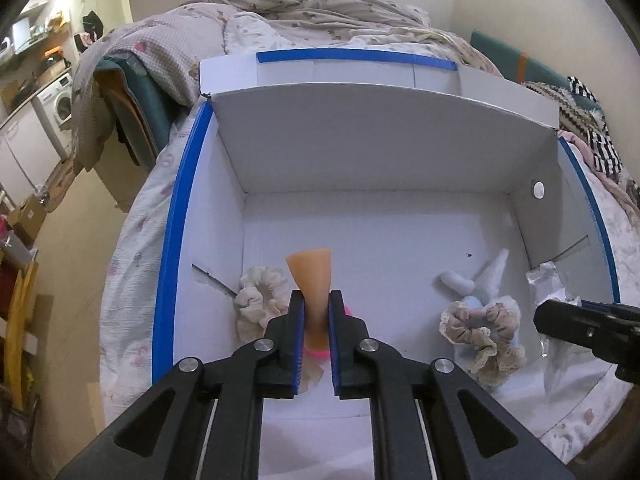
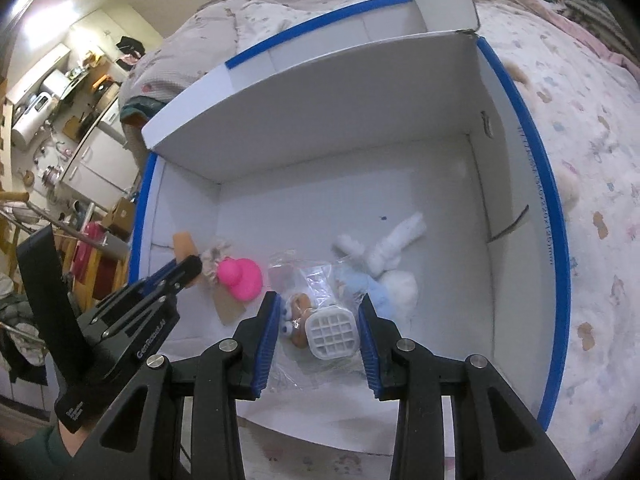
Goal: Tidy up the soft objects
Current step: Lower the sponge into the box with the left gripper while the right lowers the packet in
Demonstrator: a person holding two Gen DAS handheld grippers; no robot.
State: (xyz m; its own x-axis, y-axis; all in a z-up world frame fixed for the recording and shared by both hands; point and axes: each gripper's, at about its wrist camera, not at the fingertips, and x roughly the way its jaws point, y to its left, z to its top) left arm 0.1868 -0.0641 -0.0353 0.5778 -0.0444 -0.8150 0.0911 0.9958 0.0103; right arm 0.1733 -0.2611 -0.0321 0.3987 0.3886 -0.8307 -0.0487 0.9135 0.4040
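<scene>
My left gripper (image 1: 316,300) is shut on a peach soft piece (image 1: 313,276) and holds it inside the white box (image 1: 360,152), just above a pink round soft toy (image 2: 240,278) and beside a cream scrunchie (image 1: 258,298). The left gripper also shows in the right wrist view (image 2: 188,268). My right gripper (image 2: 318,322) is open over a clear bag with a white grid piece (image 2: 330,336), its jaws on either side of it. A beige scrunchie (image 1: 480,332) and a white-and-blue plush (image 2: 384,264) lie at the box's right.
The box has blue-taped rims (image 1: 180,216) and an open lid flap (image 1: 352,72), and sits on a bed with a patterned quilt (image 2: 592,168). Rumpled bedding (image 1: 304,12) is behind it. A washing machine (image 1: 60,104) and shelves stand far left.
</scene>
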